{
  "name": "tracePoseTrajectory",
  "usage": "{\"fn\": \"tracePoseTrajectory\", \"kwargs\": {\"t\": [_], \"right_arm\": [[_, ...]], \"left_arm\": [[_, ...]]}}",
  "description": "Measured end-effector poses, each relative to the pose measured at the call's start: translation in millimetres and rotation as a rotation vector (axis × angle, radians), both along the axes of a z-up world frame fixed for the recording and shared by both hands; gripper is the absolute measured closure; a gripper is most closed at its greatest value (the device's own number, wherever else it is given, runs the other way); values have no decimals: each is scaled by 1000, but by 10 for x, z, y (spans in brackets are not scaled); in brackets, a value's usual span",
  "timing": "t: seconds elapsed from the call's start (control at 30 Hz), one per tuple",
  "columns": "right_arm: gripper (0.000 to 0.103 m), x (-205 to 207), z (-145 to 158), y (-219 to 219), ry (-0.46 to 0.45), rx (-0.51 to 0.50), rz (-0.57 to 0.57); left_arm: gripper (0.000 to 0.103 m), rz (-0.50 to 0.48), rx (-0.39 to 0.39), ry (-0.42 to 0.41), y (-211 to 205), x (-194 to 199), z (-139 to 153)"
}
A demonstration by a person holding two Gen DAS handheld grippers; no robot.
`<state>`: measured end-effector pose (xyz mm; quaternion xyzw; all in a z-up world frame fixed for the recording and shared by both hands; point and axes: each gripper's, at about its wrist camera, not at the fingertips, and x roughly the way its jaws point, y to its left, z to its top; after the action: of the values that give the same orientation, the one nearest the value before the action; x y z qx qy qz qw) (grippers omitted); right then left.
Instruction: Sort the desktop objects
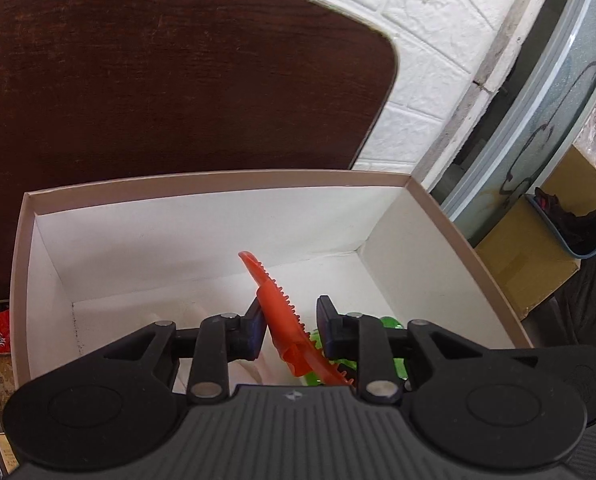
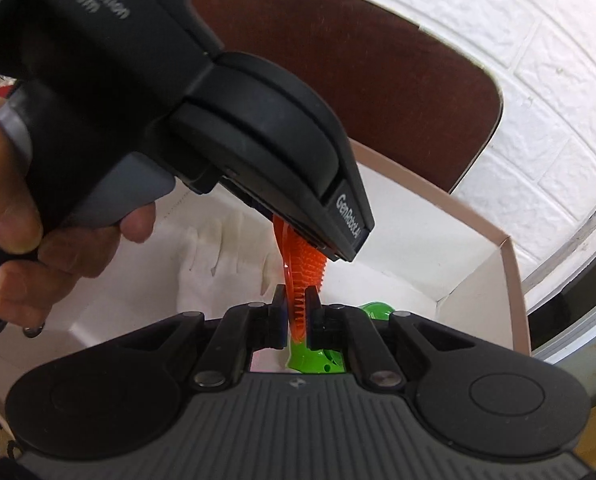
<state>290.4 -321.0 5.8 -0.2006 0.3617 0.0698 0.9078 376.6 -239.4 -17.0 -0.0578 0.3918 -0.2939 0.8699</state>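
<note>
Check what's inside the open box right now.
Inside the box: an orange toothed comb slanting up from between the gripper jaws, a green plastic item on the floor beneath it, mostly hidden by the grippers, plus something white lying flat.

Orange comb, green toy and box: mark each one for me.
Orange comb (image 1: 278,312), left wrist view, on its flat spine beside the teeth.
Green toy (image 2: 313,357), right wrist view, on its glossy body under the comb.
Box (image 1: 217,181), left wrist view, on its far rim.

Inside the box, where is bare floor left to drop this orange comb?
Bare floor runs along the box far wall and left wall. Crowded: near right corner, where the green toy lies under the orange comb.
</note>
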Motion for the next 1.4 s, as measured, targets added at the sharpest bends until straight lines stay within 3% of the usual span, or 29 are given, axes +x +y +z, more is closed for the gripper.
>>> {"fn": "tracePoseTrajectory", "kwargs": {"t": [0.1, 0.17, 0.23, 0.27, 0.3, 0.37, 0.67, 0.83, 0.9, 1.2, 1.23, 1.3, 1.4], "right_arm": [[97, 62, -41, 3, 37, 7, -14], [96, 68, -36, -6, 47, 16, -21], [94, 54, -15, -23, 66, 42, -19], [87, 36, -3, -32, 71, 57, -20], [67, 13, 6, -38, 73, 68, -19], [54, -48, 20, -38, 66, 76, -21], [49, -362, 88, -125, 35, 118, -35], [35, -606, 161, -109, -8, 180, -59], [21, -719, 204, -100, -31, 205, -70], [18, -997, 437, -92, -135, 283, -101], [18, -937, 440, 55, -142, 292, -106], [18, -1310, 524, 41, -157, 308, -107], [18, -1403, 456, 73, -175, 314, -101]], "left_arm": [[55, 15, 0, 4, 39, 19, -10], [34, 26, -10, -1, 91, 1, 12], [27, 24, -32, -4, 151, -20, 47], [24, 20, -42, -1, 180, -28, 66], [22, 15, -51, 4, 209, -34, 84], [20, 11, -67, 17, 243, -47, 112], [19, -43, -48, -32, 258, -330, 231], [19, -50, -16, -134, 287, -650, 337], [19, -49, -15, -168, 327, -798, 383], [13, 61, 42, -255, 528, -1418, 527], [13, 73, 56, -270, 537, -1484, 532], [13, 97, 97, -300, 554, -1609, 539], [13, 115, 121, -317, 654, -1800, 541]]}}
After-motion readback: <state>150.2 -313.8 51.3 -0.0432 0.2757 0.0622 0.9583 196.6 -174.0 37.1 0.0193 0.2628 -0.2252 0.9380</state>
